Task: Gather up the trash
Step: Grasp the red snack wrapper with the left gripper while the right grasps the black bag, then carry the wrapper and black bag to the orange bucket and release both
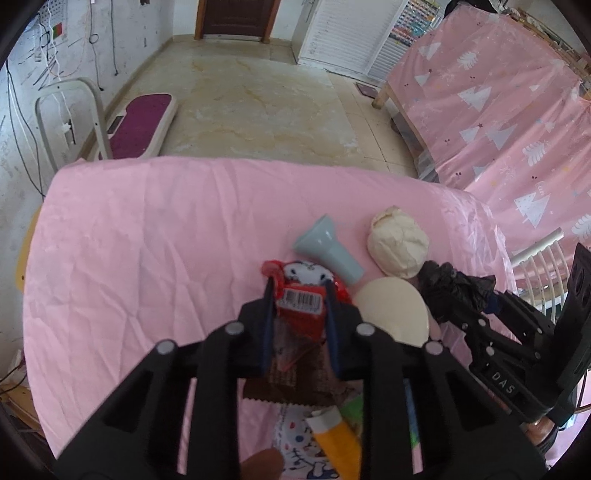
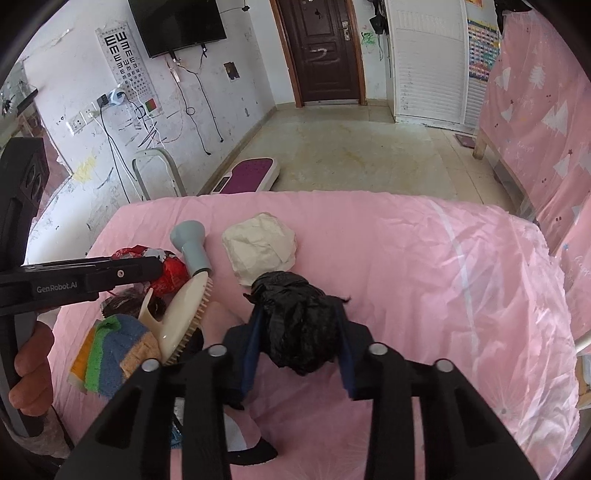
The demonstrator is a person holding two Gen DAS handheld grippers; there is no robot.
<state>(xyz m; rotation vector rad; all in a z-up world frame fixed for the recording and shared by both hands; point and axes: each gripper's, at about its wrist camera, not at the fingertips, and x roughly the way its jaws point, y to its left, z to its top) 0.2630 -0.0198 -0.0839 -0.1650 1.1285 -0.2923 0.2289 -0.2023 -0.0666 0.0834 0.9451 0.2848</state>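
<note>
- A table draped in a wrinkled pink cloth (image 2: 406, 258) filled the lower half of both views, with beige floor tiles, a dark brown door (image 2: 325, 51) and a wall-mounted black television (image 2: 177, 22) beyond it.
- Clutter sat in a group on the cloth: a pale blue plastic cone-shaped handle piece (image 1: 328, 251), a crumpled cream paper ball (image 1: 399, 243), and a cream oval hairbrush (image 2: 184, 314) lying bristles to the right.
- A striped green, blue and tan sponge cloth (image 2: 110, 354) lay just beside the brush, nearest the camera in the right wrist view.
- The brush rested right next to both pieces of trash, crowding the space between them.
- The first piece of trash was a red snack wrapper with a cartoon face and a white barcode label (image 1: 303, 291), crinkled and shiny, near the blue cone.
- The second was a crumpled black plastic bag (image 2: 299, 325), bunched into a glossy lump just in front of the paper ball.
- The left gripper (image 1: 300, 306) pointed steeply down, its blue-padded jaws narrow and clamped on the red wrapper.
- The right gripper (image 2: 299, 332) also angled down, its jaws pinching the black bag from both sides.
- A person's fingers (image 2: 33, 373) wrapped the left gripper's handle at the edge of the right wrist view.
</note>
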